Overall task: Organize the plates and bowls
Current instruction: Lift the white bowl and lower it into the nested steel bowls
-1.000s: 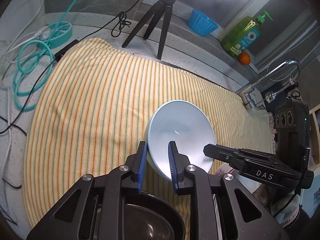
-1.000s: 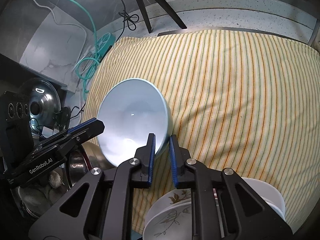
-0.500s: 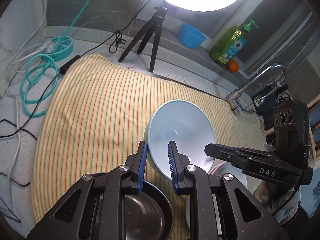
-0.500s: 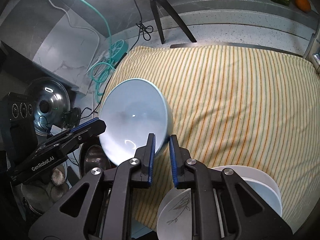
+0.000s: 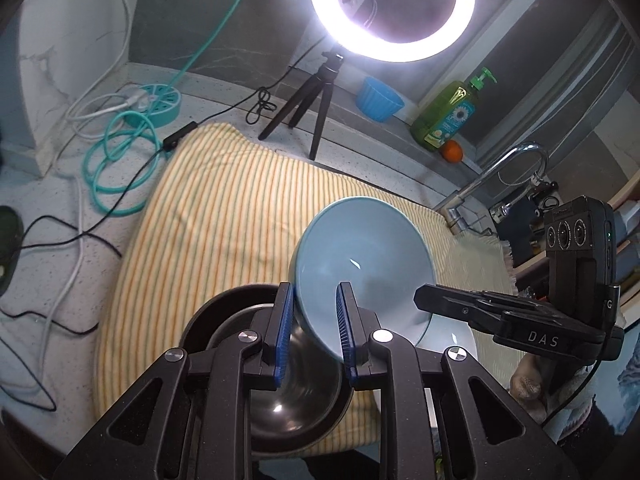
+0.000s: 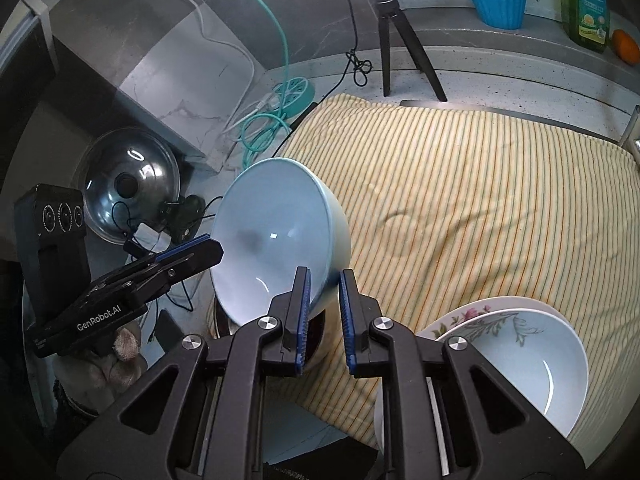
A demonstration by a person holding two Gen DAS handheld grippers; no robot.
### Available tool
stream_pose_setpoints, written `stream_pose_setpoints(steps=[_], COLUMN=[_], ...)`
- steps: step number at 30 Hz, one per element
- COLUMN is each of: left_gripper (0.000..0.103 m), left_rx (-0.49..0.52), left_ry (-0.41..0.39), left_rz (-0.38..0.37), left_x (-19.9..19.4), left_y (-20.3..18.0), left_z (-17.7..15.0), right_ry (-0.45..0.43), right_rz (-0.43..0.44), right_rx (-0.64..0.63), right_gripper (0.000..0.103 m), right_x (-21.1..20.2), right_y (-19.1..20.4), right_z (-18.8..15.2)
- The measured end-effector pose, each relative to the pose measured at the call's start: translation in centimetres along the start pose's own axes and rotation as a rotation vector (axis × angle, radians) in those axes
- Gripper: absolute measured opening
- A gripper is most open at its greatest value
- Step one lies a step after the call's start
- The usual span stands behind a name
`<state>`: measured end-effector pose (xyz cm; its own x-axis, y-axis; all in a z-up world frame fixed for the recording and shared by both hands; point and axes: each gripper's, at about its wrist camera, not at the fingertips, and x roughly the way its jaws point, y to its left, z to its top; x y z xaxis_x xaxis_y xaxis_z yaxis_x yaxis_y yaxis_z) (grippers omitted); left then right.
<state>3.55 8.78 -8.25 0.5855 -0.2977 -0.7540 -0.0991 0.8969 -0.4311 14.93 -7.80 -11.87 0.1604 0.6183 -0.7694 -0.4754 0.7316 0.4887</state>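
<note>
Left wrist: both tools (image 5: 314, 334) on bowl (image 5: 360, 256)

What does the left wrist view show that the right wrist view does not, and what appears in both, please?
Only the left wrist view shows the whole ring light, the faucet and a black bowl with a shiny metal inside under the left tongs.

Only the right wrist view shows a floral plate with a pale blue bowl on it, and a metal lid.

Both show the light blue bowl held at its rim by both tongs, right tongs included, above the striped cloth, plus the tripod.
</note>
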Motion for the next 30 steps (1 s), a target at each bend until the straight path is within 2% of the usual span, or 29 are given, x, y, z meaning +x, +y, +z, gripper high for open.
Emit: stream_pose_setpoints(steps=[9, 30], left_gripper=[0.020, 0.020], left_rx=[-0.048, -0.059], left_ry=[0.020, 0.089], left_rz=[0.007, 0.009], left_x=[-1.2, -0.5], left_y=[2.6, 4.5], left_z=[-2.3, -4.4], right_ry=[0.047, 0.129], right_rz=[0.014, -0.017], right_rx=[-0.022, 0.010], right_gripper=[0.015, 0.015], right_x=[2.0, 5.8], right_y=[2.6, 2.5], right_z=[-2.2, -4.6])
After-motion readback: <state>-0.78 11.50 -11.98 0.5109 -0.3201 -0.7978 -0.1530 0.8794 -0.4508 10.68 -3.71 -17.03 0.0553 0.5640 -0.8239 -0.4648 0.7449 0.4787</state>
